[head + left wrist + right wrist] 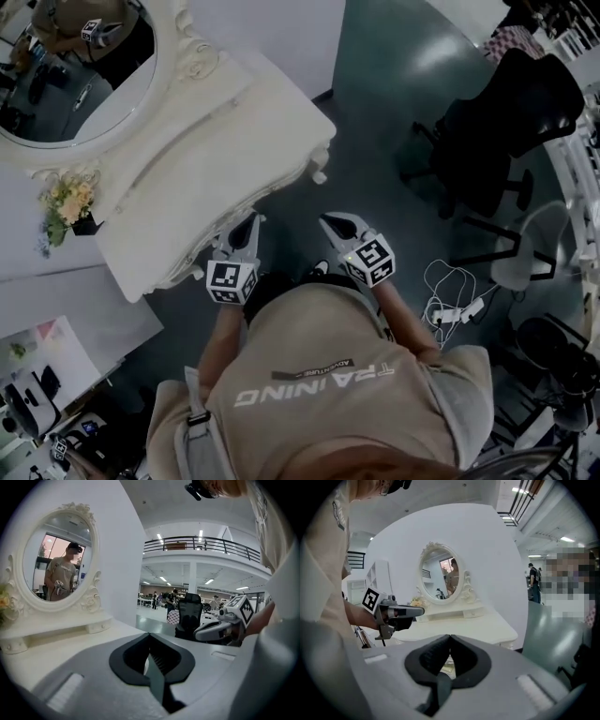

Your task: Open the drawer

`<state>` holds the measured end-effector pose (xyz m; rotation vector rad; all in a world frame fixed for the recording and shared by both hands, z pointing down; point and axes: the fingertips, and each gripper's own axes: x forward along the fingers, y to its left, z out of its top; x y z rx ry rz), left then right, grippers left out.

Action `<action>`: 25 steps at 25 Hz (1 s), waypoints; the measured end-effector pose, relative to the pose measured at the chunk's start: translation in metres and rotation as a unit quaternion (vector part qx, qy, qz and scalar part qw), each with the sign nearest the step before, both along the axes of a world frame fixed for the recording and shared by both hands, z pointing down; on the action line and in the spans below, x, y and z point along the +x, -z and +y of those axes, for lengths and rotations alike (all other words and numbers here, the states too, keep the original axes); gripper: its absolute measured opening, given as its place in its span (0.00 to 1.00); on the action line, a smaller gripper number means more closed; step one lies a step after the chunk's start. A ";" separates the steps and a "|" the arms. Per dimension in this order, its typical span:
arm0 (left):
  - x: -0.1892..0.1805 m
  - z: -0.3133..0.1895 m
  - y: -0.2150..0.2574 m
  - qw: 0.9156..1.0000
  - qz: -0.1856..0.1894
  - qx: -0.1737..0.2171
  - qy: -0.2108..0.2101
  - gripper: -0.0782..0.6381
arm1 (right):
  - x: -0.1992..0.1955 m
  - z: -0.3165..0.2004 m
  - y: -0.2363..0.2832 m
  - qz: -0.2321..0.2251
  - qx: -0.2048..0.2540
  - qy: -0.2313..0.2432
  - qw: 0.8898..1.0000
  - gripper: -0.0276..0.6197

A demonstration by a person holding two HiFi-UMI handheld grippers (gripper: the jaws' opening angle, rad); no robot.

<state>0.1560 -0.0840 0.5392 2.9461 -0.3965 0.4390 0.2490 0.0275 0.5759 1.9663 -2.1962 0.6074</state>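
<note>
Approach step, pre-grasp. Left claw (247, 221) & right claw (330, 221) both clenched, empty, near front edge of cream-white carved dressing table (216, 141). Drawer front unseen, prob. under tabletop just ahead of left claw. Next: unclench, find handle, grip, pull back.

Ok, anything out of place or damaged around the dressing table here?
Nothing stands out. The dressing table looks intact, its mirror upright, the flowers standing beside it. A white power strip and cable lie loose on the floor off to the right, away from the table.
</note>
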 end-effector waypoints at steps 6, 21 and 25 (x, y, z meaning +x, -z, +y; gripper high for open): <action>-0.019 -0.019 0.008 1.000 0.008 -0.011 -0.013 0.11 | -0.013 -0.048 0.038 0.052 0.019 0.017 0.998 0.05; -0.060 -0.105 0.009 0.999 0.038 0.023 -0.009 0.11 | -0.056 -0.112 0.005 0.039 -0.034 -0.012 0.999 0.05; -0.077 -0.108 0.000 0.999 0.025 -0.002 0.043 0.11 | -0.054 -0.134 0.000 0.040 -0.053 0.041 0.997 0.05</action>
